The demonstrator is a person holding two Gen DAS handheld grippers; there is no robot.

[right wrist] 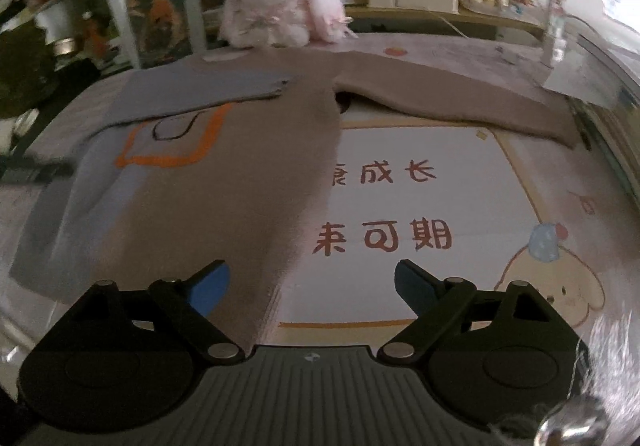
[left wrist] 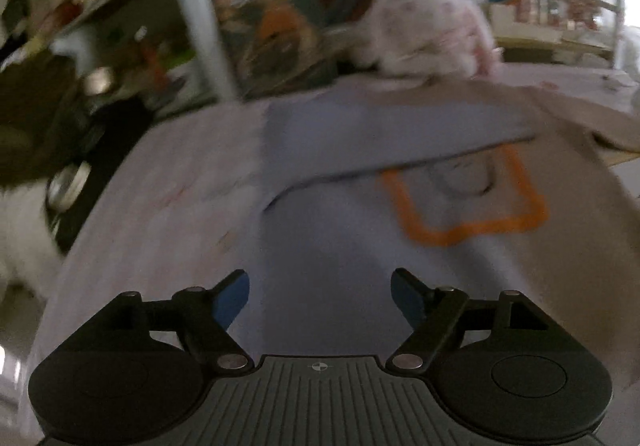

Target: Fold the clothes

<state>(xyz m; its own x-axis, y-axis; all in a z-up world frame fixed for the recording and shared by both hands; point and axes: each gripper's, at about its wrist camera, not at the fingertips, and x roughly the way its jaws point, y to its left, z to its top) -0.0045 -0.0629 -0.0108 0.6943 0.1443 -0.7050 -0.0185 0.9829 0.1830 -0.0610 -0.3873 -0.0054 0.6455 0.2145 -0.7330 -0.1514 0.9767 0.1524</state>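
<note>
So the left wrist view is pretty smeared with motion blur, but you can make out the left hand-held gripper hanging released, blue pads wide apart with nothing between them, right over the grey-blue half of the sweater. That view shows the sleeve on that side folded across the chest, partly covering the orange square print. Off the worktop's left edge there's dark clutter and a couple of shiny metal things, too blurred to name.

The right wrist view is much sharper and shows stuff the left one doesn't. The sweater lies flat on the left half of the worktop, grey-blue down its left side, tan on the right. Its tan sleeve stretches out unfolded toward the right edge, which the left view only catches a sliver of. You also get the printed mat covering the worktop, with red-brown Chinese characters and a cartoon dog at the near right corner. The right hand-held gripper is released too, jaws spread, one pad above the tan hem and the other above the mat.

Along the far edge sits a pink and white plush toy, touching the sweater's collar area. Behind it, the bookshelf holds a row of books, some leaning, and little white boxes on its right part.
</note>
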